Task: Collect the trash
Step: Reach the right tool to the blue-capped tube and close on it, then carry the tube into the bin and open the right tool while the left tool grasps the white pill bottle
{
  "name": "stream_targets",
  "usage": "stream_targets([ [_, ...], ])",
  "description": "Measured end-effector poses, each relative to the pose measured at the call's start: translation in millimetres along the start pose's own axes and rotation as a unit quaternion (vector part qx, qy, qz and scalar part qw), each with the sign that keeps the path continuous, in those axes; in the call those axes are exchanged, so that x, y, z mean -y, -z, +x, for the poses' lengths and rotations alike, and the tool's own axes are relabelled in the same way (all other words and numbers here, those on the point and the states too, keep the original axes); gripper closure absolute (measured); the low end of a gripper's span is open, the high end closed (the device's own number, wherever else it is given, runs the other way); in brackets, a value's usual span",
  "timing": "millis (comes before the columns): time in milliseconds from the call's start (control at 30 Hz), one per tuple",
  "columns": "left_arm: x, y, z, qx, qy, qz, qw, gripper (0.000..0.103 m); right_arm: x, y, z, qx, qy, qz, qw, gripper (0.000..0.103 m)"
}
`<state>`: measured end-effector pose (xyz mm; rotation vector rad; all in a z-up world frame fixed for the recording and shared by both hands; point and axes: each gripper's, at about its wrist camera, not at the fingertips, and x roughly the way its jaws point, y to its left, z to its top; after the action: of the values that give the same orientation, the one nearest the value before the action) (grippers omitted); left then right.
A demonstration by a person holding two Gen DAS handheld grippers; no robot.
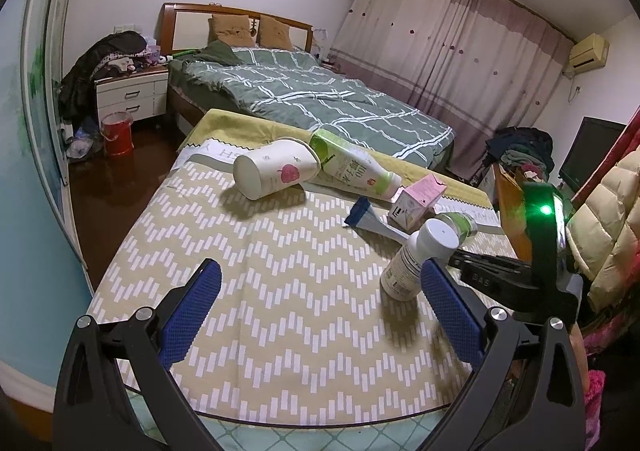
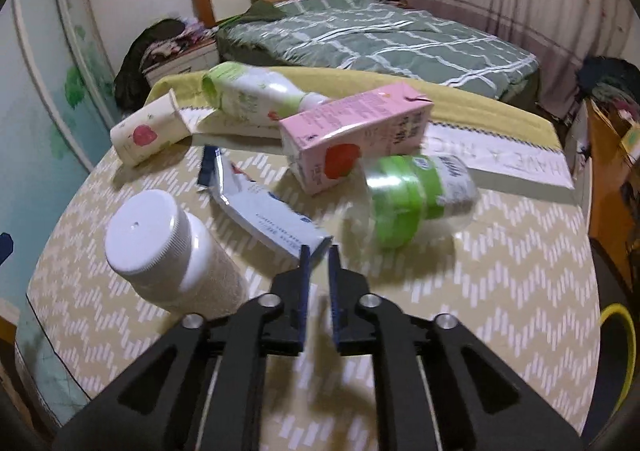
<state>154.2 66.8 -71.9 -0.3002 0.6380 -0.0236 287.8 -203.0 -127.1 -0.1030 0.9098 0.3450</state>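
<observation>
Trash lies on a table with a chevron cloth (image 1: pixel 280 271). A paper cup (image 1: pixel 272 171) and a green-white bottle (image 1: pixel 352 167) lie at the far side, with a pink carton (image 1: pixel 420 199), a clear green-labelled bottle (image 2: pixel 416 199) and a blue-white tube (image 2: pixel 264 207). A white pill bottle (image 1: pixel 416 259) stands upright. My left gripper (image 1: pixel 320 295) is open and empty, its right finger beside the pill bottle. My right gripper (image 2: pixel 319 253) is nearly shut, its tips at the tube's near end; whether it grips the tube is unclear.
A bed (image 1: pixel 312 99) with a green quilt stands behind the table. A nightstand (image 1: pixel 132 91) and a red bucket (image 1: pixel 117 133) are at the far left. A puffy jacket (image 1: pixel 612 235) and clutter lie to the right. A yellow rim (image 2: pixel 624 347) shows at the right.
</observation>
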Motion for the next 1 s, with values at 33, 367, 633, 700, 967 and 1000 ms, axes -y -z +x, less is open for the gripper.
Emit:
stream_targets([
  [33, 0, 0, 0, -0.001, 0.000, 0.000, 1.0000, 0.005, -2, -2, 4, -0.007, -0.005, -0.008, 1.000, 0.084],
  [367, 1, 1, 3, -0.004, 0.004, 0.001, 1.0000, 0.005, -18, -13, 26, -0.021, -0.017, -0.038, 0.999, 0.060],
  [633, 4, 2, 3, -0.007, 0.005, 0.005, 0.9999, 0.005, -27, -14, 33, -0.019, -0.031, -0.045, 0.998, 0.079],
  [700, 4, 2, 3, -0.008, 0.006, 0.004, 0.9999, 0.005, -23, -14, 29, -0.019, -0.040, -0.033, 0.998, 0.097],
  [967, 11, 3, 6, -0.015, 0.014, 0.011, 0.9997, 0.005, 3, -1, -15, 0.013, -0.070, 0.018, 0.997, 0.102],
  [1000, 13, 4, 7, -0.016, 0.016, 0.013, 0.9997, 0.005, 7, 3, -24, 0.021, -0.074, 0.026, 0.997, 0.102],
])
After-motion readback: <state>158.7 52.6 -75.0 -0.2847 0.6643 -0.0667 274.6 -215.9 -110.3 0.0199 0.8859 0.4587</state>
